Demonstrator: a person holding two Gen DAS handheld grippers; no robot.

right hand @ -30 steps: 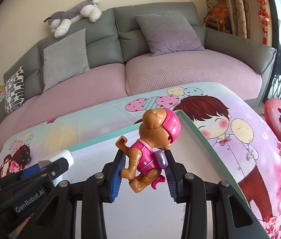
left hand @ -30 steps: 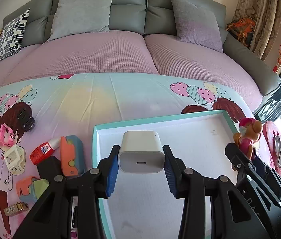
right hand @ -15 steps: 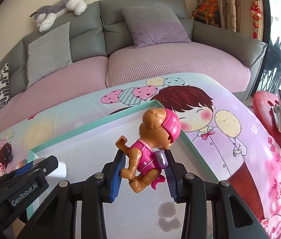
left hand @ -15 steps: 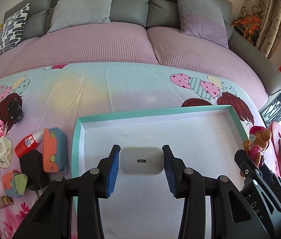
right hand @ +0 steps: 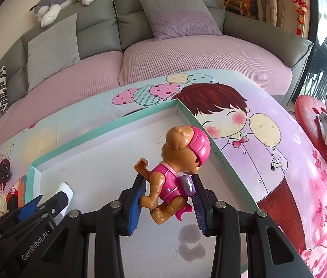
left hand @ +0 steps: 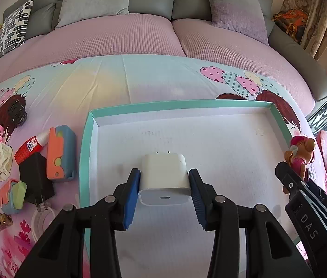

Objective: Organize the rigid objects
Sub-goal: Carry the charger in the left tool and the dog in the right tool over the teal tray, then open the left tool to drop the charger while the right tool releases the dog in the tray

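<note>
While the left wrist view looks down into the tray [left hand: 83, 162], the left hand-held gripper [left hand: 164, 191] is closed on the white charger [left hand: 164, 178], its blue pads [left hand: 131, 192] pressed to the two flat sides, prongs pointing away. The charger sits low over the tray's white floor, near the middle, probably so it can be set down flat rather than dropped; whether it already touches the floor I cannot tell. Left of the tray on the desk wait other pieces: a black charger [left hand: 36, 178], an orange-blue toy [left hand: 60, 153], a glue tube [left hand: 30, 146], a white cube frame [left hand: 0, 159] and a black clip [left hand: 17, 112], presumably next for sorting. From the right wrist view, the right hand-held gripper [right hand: 169, 199] is clamped on the pup figure [right hand: 175, 173] at its pink torso, the narrowest firm part, with the head clear above the pads. It hangs over the tray's right side near the teal wall [right hand: 221, 159], apart from the charger, so the two items should land in separate spots. A dark stain [right hand: 190, 238] marks the floor below.
</note>
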